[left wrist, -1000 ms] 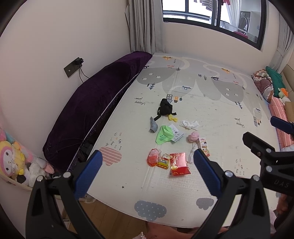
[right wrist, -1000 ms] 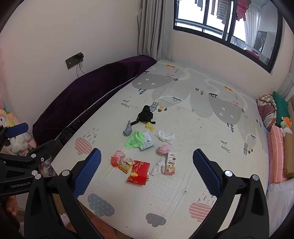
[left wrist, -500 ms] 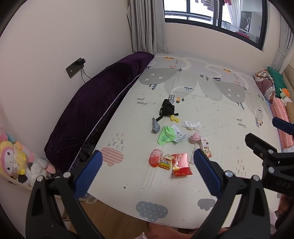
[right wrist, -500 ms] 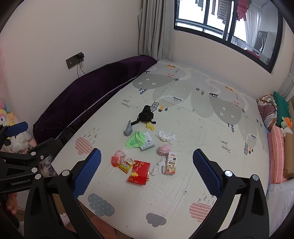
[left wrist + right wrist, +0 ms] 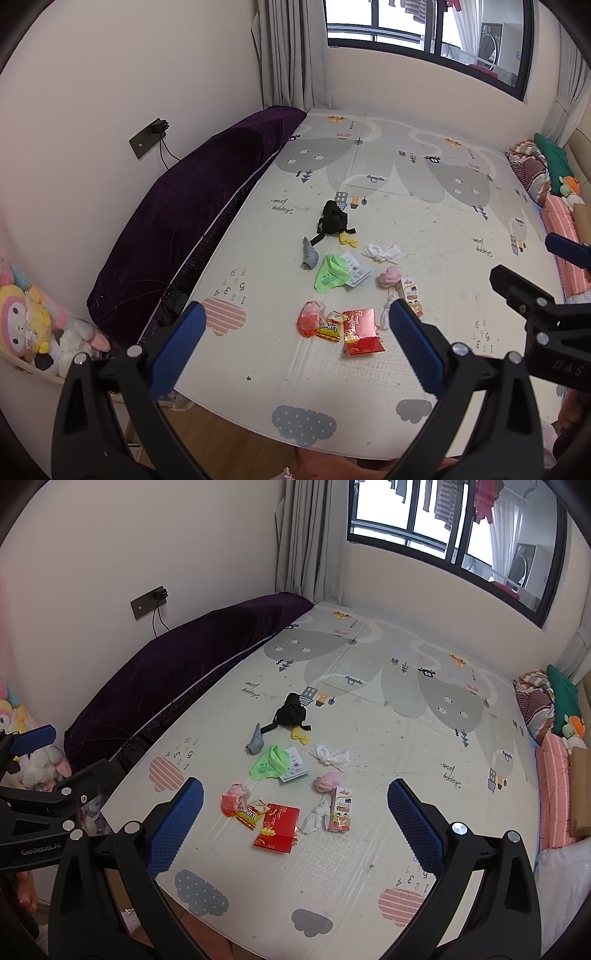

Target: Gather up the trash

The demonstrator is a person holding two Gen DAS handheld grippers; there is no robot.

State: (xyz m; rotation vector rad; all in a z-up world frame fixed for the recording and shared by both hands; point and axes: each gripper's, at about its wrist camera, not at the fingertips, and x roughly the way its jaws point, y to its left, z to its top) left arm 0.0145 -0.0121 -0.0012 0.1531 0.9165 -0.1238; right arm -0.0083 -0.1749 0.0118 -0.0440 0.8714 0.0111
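Note:
Litter lies scattered mid-mat: a red packet (image 5: 361, 330) (image 5: 277, 824), a yellow snack wrapper (image 5: 329, 329) (image 5: 252, 813), a small drink carton (image 5: 412, 295) (image 5: 341, 809), crumpled white tissue (image 5: 381, 252) (image 5: 330, 754), a green cloth (image 5: 328, 272) (image 5: 269, 762), a paper label (image 5: 355, 273), a grey sock (image 5: 309, 255) (image 5: 255, 739) and a black bundle (image 5: 333, 220) (image 5: 291, 712). My left gripper (image 5: 297, 341) hangs open well above and short of the pile. My right gripper (image 5: 295, 819) is open too, with nothing between its fingers.
A patterned play mat (image 5: 406, 199) covers the raised floor; its front edge drops to wood flooring (image 5: 221, 439). A purple cushion (image 5: 192, 221) lines the left wall. Plush toys (image 5: 26, 325) sit at far left. Bedding and pillows (image 5: 554, 738) lie along the right.
Both views have shifted very slightly; the pile sits a little lower in the left wrist view. Neither gripper's opening has changed, and nothing on the mat has moved.

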